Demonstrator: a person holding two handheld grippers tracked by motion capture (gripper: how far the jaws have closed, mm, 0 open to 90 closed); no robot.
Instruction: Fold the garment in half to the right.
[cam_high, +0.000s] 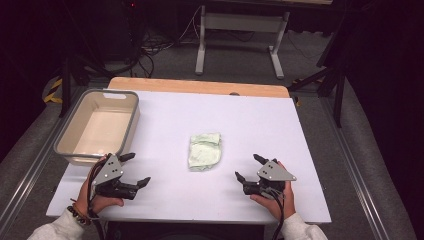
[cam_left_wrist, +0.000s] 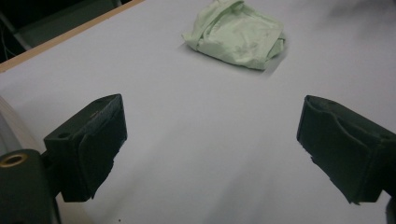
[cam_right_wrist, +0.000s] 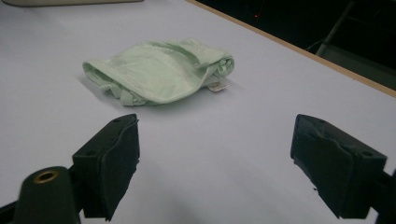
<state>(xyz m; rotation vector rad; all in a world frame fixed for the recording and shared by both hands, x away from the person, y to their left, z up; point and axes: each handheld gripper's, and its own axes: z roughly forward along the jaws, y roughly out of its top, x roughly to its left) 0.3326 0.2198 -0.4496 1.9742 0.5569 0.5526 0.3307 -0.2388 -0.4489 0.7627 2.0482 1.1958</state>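
Note:
A folded pale green cloth (cam_high: 204, 150) lies near the middle of the white table (cam_high: 260, 125). My left gripper (cam_high: 136, 170) rests at the front left, open, jaws pointing right toward the cloth (cam_left_wrist: 238, 33), with nothing between them. My right gripper (cam_high: 248, 167) sits at the front right, open and empty, aimed left at the cloth (cam_right_wrist: 161, 70), which shows a small white tag at its edge. Both stand well short of the cloth. In the left gripper view the open gripper (cam_left_wrist: 212, 151) frames bare table; the right gripper (cam_right_wrist: 215, 163) does the same in its own view.
A grey-rimmed plastic bin (cam_high: 95, 95), empty, stands at the table's back left, close behind my left hand. A wooden strip (cam_high: 200, 86) runs along the far edge. A white desk frame (cam_high: 240, 30) and cables lie on the floor beyond.

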